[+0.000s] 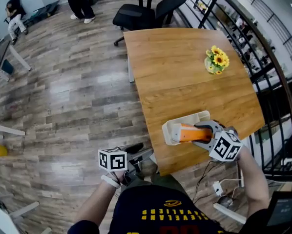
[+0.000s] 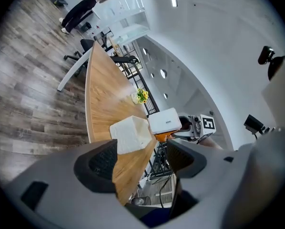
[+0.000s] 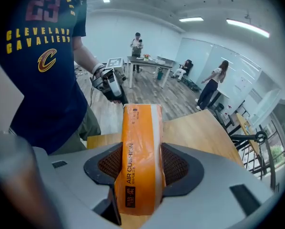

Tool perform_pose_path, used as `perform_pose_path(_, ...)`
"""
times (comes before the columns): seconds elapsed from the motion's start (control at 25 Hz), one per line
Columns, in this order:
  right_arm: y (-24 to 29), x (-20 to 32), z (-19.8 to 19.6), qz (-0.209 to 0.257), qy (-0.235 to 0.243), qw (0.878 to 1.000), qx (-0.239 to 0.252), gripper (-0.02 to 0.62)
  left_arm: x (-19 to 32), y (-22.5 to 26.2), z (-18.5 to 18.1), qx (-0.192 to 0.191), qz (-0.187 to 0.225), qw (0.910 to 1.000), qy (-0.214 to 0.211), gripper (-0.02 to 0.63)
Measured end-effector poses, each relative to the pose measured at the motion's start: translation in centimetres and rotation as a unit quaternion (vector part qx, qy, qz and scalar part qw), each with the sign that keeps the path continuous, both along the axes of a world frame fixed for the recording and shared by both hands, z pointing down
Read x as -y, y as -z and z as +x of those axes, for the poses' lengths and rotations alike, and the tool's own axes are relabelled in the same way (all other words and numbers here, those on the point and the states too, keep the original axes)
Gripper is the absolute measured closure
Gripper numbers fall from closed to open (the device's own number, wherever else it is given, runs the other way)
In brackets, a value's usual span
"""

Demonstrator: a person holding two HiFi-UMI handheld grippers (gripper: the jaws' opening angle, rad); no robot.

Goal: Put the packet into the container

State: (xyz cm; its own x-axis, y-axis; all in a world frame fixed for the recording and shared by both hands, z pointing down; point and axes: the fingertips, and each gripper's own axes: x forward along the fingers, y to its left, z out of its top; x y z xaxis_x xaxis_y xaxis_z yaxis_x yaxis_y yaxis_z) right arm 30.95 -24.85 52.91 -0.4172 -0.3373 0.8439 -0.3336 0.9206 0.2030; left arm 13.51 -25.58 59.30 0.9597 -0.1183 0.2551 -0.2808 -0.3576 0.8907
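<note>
An orange packet (image 1: pixel 191 132) with a white stripe is clamped between the jaws of my right gripper (image 1: pixel 202 133), pads pressed on both its sides (image 3: pixel 138 162). It is held level over the cream open-top container (image 1: pixel 184 120), which stands near the front edge of the wooden table (image 1: pixel 185 67). Whether the packet touches the container I cannot tell. My left gripper (image 1: pixel 130 158) hangs off the table, below its front left corner, jaws open and empty. In the left gripper view the container (image 2: pixel 129 134) and the packet (image 2: pixel 165 121) show beyond the open jaws.
A small vase of yellow flowers (image 1: pixel 217 60) stands at the table's far right. A black office chair (image 1: pixel 146 12) sits behind the table. A black railing (image 1: pixel 263 72) runs along the right side. People stand far off on the wood floor (image 1: pixel 63 82).
</note>
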Motion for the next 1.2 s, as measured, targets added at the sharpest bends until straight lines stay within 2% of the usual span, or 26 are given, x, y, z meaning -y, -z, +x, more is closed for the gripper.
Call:
perform_pose_path(0.16,-0.8,0.6,0.4,-0.006,0.049,0.999,-0.014,0.356,0.4,0.3,1.2,-0.002,0.003,0.9996,0.028,0.282)
perform_pose_path(0.44,-2.7,1.2,0.5,-0.019,0.095,0.995,-0.015,0.357,0.4,0.5,3.0,-0.002,-0.001,0.9984,0.057,0.282)
perform_pose_path(0.64,-4.4,1.4,0.7,-0.022,0.134,0.990,-0.043,0.356,0.5,-0.1,2.6,0.009,-0.003,0.9971,0.076,0.282)
perform_pose_path(1.2,-9.3,1.9,0.7,-0.051,0.152,0.986,-0.044,0.356,0.1,-1.0,1.0,0.027,-0.017,0.9932,0.112,0.282)
